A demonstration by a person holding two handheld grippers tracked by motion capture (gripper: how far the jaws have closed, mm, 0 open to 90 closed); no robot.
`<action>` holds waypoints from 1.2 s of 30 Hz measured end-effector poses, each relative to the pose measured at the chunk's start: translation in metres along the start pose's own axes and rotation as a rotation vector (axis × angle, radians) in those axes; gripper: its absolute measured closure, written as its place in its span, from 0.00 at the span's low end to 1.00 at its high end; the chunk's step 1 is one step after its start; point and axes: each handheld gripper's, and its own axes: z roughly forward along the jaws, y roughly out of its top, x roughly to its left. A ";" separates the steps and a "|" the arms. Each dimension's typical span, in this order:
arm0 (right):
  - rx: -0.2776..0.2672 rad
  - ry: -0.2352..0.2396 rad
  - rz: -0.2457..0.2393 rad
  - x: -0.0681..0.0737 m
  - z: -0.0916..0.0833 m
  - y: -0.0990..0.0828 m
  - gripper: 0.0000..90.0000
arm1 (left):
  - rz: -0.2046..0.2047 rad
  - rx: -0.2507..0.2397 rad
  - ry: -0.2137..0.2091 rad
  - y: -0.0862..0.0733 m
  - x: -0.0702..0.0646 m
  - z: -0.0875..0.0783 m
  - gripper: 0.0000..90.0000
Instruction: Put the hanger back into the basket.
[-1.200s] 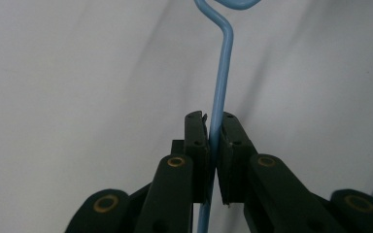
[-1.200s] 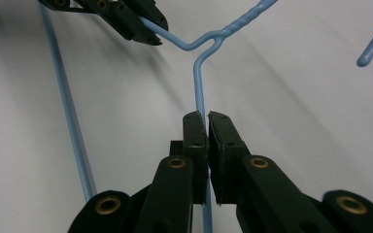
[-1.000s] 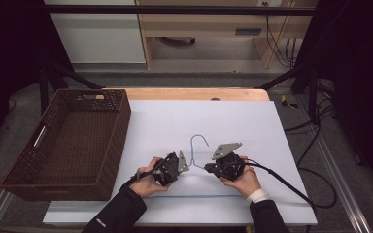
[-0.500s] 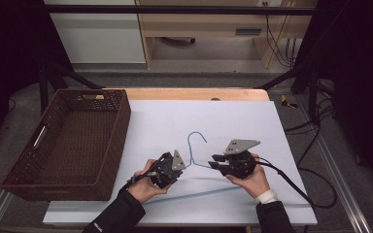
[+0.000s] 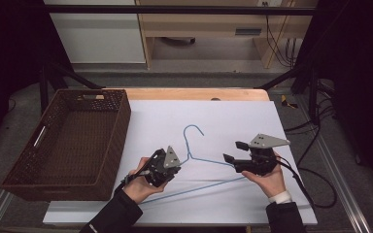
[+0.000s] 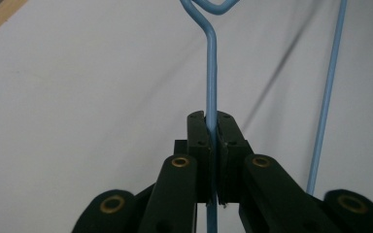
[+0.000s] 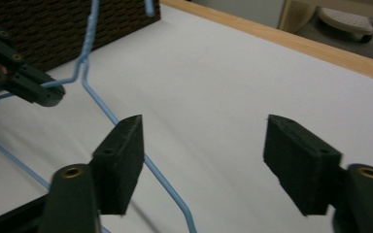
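Two grippers work a blue hanger (image 5: 201,162) over the table (image 5: 252,121): the left gripper (image 5: 171,164) pinches its neck tight, the right gripper (image 5: 229,151) has just spread its jaws, nothing between them, so the left likely must grip firmly toward the basket (image 5: 73,141).

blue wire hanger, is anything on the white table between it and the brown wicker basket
Nothing visible does. The blue wire hanger is clamped in the left gripper, close beside the brown wicker basket, with bare white table between. The right gripper has just been opening, off the wire.
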 end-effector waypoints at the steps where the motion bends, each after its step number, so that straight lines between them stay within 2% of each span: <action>1: -0.007 -0.013 0.011 -0.002 -0.002 -0.001 0.31 | 0.001 -0.006 0.003 0.000 0.001 -0.002 0.96; 3: -0.024 -0.043 0.029 -0.007 -0.008 -0.003 0.22 | -0.014 -0.018 0.007 0.000 0.005 -0.007 0.96; 10: -0.037 -0.076 0.046 -0.013 -0.014 -0.007 0.12 | -0.063 -0.047 0.044 0.002 0.011 -0.018 0.96; 11: -0.053 -0.081 0.059 -0.015 -0.017 -0.007 0.08 | -0.083 -0.058 0.051 0.002 0.012 -0.019 0.96; 18: -0.071 -0.099 0.079 -0.018 -0.024 -0.010 0.04 | -0.123 -0.066 0.086 0.005 0.017 -0.025 0.96; 22: -0.083 -0.108 0.084 -0.019 -0.028 -0.012 0.04 | -0.131 -0.071 0.103 0.007 0.018 -0.026 0.96; 23: -0.079 -0.113 0.085 -0.019 -0.030 -0.013 0.04 | -0.113 -0.050 0.108 0.008 0.019 -0.030 0.96; 27: -0.082 -0.111 0.100 -0.018 -0.031 -0.017 0.04 | -0.112 -0.047 0.120 0.013 0.020 -0.034 0.96; 30: -0.063 -0.104 0.105 -0.017 -0.033 -0.025 0.04 | -0.106 -0.043 0.147 0.024 0.024 -0.042 0.96; 36: -0.048 -0.113 0.110 -0.017 -0.034 -0.033 0.04 | -0.105 -0.055 0.154 0.038 0.029 -0.056 0.96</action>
